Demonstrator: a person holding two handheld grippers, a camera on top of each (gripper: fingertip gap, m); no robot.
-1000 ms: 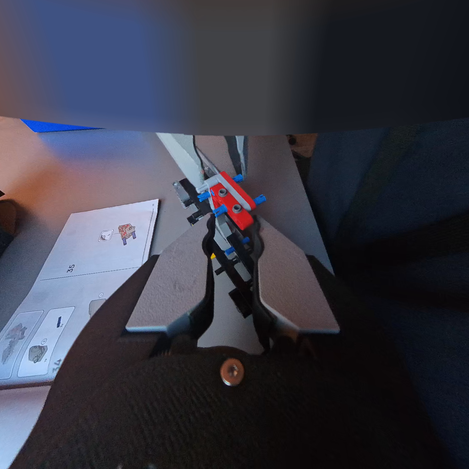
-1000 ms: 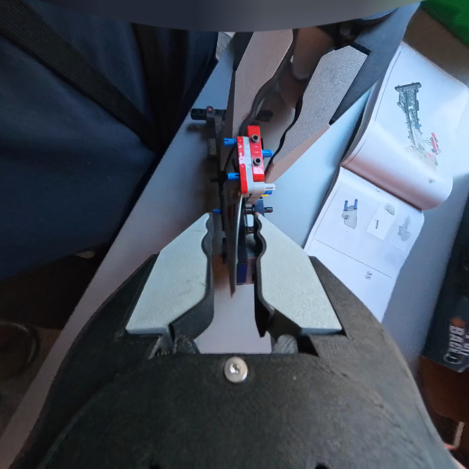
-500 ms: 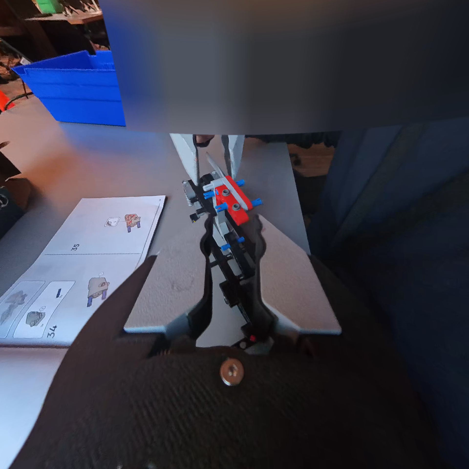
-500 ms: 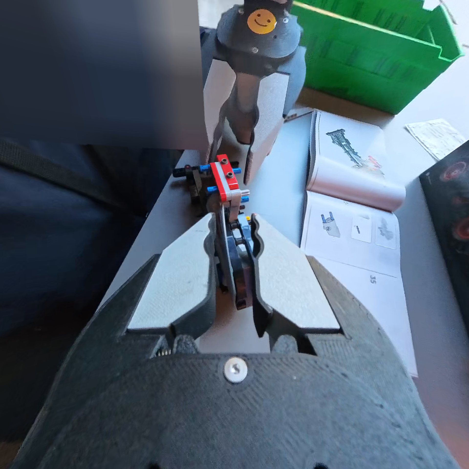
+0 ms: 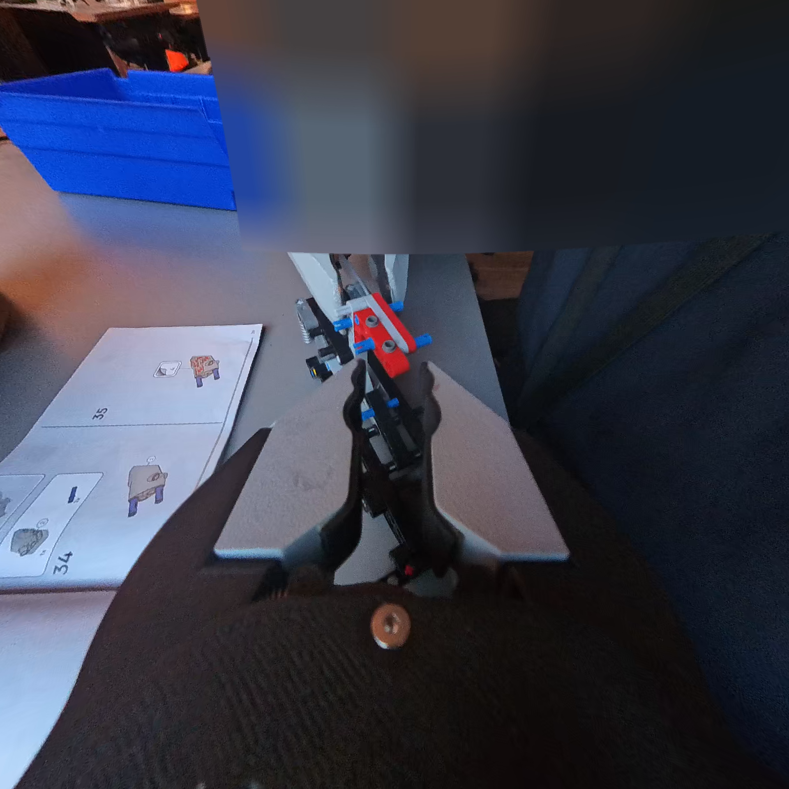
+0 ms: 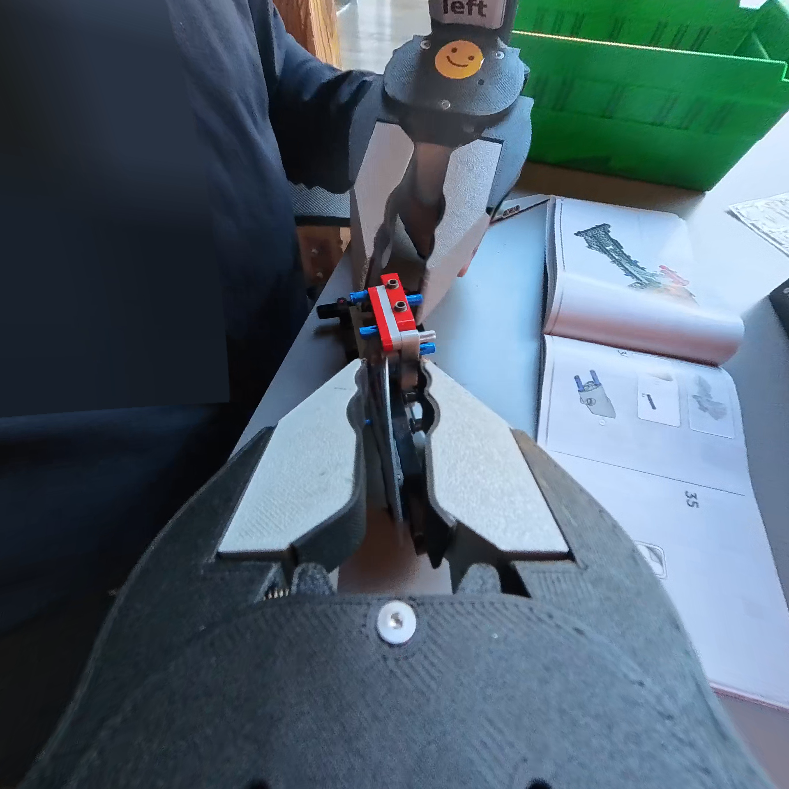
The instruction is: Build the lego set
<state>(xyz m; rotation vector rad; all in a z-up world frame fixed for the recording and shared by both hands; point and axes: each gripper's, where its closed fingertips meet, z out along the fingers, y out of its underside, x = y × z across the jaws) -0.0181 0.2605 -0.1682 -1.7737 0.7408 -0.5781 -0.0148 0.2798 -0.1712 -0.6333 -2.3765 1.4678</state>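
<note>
A blue bin and a green bin stand on the grey table.

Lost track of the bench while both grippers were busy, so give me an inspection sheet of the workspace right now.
Surface: grey table, assembly held at its near edge.
Job's things: lego assembly, red beam with blue pins on top, black frame below; open instruction booklet beside it.
Clutter: black box at the right edge; loose paper sheet.
Grippers: left gripper and right gripper each closed on the assembly from opposite ends.
Cables: nothing seen.
Surroundings: blue bin, green bin, person in dark clothing.
</note>
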